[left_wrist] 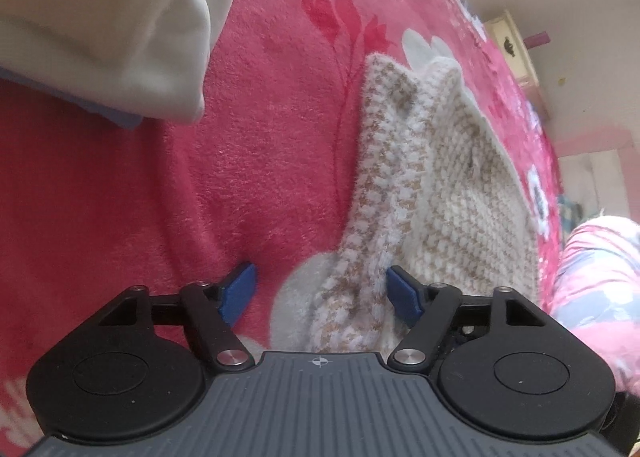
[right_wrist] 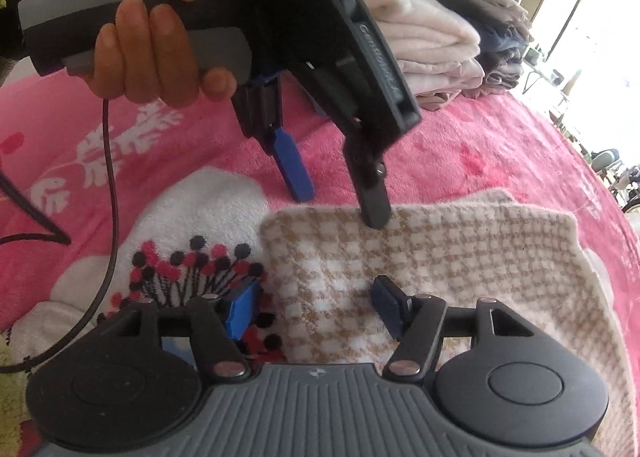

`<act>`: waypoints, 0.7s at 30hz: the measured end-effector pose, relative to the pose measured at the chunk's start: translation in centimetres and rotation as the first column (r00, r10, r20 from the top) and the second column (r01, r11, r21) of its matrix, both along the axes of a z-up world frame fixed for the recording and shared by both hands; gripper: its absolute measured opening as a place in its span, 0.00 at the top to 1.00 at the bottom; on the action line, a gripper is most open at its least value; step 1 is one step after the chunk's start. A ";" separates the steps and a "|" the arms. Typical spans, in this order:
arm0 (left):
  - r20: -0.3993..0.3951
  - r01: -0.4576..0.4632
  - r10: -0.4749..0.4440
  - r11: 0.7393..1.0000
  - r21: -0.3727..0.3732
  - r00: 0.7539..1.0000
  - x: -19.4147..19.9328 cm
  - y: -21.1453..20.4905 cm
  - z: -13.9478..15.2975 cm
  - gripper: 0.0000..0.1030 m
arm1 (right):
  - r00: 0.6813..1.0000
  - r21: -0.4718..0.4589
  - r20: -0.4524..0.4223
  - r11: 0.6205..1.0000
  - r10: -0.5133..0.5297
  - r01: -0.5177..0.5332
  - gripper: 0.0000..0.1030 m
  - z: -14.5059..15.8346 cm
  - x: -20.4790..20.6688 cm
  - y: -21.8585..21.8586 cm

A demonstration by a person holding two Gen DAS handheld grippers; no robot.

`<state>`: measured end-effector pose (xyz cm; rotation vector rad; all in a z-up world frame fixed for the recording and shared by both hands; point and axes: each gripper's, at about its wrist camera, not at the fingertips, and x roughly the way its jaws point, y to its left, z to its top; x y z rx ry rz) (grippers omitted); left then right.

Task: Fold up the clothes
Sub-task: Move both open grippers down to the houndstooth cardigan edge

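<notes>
Houndstooth knit garment [right_wrist: 460, 257] is lying folded on the pink floral blanket [left_wrist: 240, 145], its long axis running away from the left gripper [left_wrist: 320, 293]. Both the left and right gripper [right_wrist: 316, 309] are straddling its near edge, jaws wide, gripping nothing.

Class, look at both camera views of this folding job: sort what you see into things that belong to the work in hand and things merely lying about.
In use:
- checked knit garment
- left hand-held gripper, open over its edge
- right hand-held gripper, open

Lying about:
- stack of folded clothes
- pink flowered blanket underneath
- black cable
</notes>
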<state>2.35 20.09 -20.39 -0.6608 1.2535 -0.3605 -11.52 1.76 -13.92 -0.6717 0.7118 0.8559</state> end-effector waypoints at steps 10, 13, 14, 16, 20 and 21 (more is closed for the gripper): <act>-0.044 0.024 -0.030 0.990 -0.142 0.999 -0.6 -1.4 -0.8 0.22 | 0.998 -0.012 0.047 0.999 -0.034 0.034 0.35 -0.2 -0.4 0.2; -0.071 0.036 -0.048 0.987 -0.158 0.996 -0.6 -2.2 -1.3 0.22 | 0.997 -0.011 0.051 0.999 -0.051 0.052 0.35 -0.2 -0.3 -0.1; -0.080 0.032 -0.046 0.986 -0.164 0.996 -0.6 -2.3 -1.3 0.21 | 0.997 -0.012 0.052 0.998 -0.054 0.055 0.35 -0.2 -0.3 -0.1; -0.096 0.022 -0.040 0.984 -0.177 0.995 -0.6 -2.4 -1.1 0.21 | 0.997 -0.014 0.057 0.998 -0.057 0.058 0.35 -0.2 -0.3 0.0; -0.130 -0.003 -0.031 0.968 -0.250 0.991 -0.5 -2.1 -0.6 0.21 | 0.995 -0.015 0.083 0.998 -0.060 0.061 0.35 -0.1 -0.4 0.4; -0.136 -0.011 -0.027 0.963 -0.268 0.990 -0.6 -2.0 -0.5 0.21 | 0.994 -0.016 0.091 0.998 -0.063 0.065 0.35 -0.1 -0.5 0.5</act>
